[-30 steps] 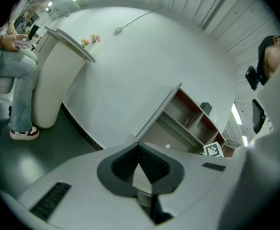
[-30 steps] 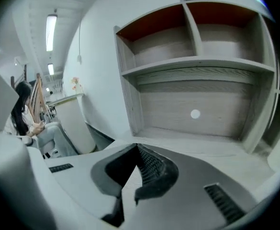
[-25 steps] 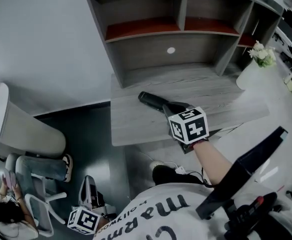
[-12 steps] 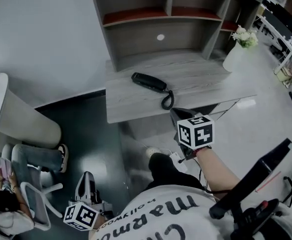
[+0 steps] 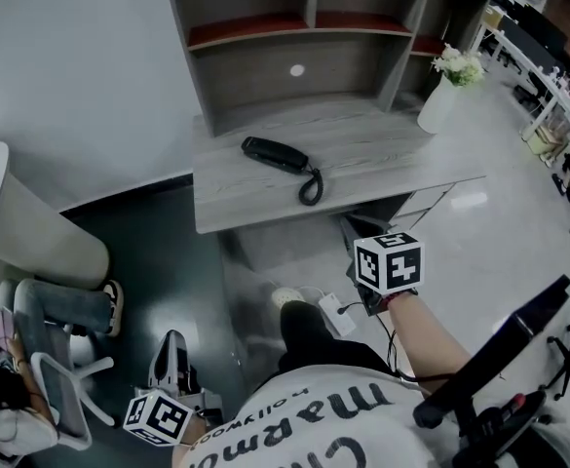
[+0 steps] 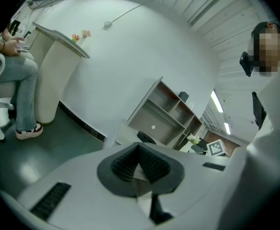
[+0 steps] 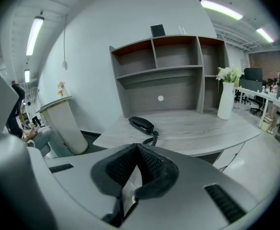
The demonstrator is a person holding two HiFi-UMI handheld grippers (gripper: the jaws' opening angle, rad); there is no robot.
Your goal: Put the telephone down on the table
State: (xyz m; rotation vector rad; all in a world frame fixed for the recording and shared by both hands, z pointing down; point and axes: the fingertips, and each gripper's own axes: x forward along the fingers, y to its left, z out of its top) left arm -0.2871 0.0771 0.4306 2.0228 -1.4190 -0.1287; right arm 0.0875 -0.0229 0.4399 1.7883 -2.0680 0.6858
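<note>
The black telephone handset (image 5: 273, 154) lies flat on the grey wooden table (image 5: 392, 169), its coiled cord (image 5: 311, 185) curling toward the front edge. My right gripper (image 5: 351, 226) hangs in front of the table, off its edge and apart from the handset, shut with nothing in it. In the right gripper view the telephone (image 7: 140, 123) rests on the table (image 7: 207, 128) beyond the closed right gripper (image 7: 137, 148). My left gripper (image 5: 171, 343) is low at the bottom left over the dark floor, also shut and empty; the left gripper (image 6: 139, 148) points toward the far telephone (image 6: 146, 138).
A grey shelf unit (image 5: 304, 57) stands at the back of the table, and a white vase with flowers (image 5: 442, 100) at its right end. A seated person (image 5: 65, 312) and a white counter (image 5: 26, 232) are at the left. A power strip (image 5: 331, 313) lies on the floor.
My right gripper has drawn back from beside the handset, over the table, to a place in front of its edge. The telephone stays lying on the table.
</note>
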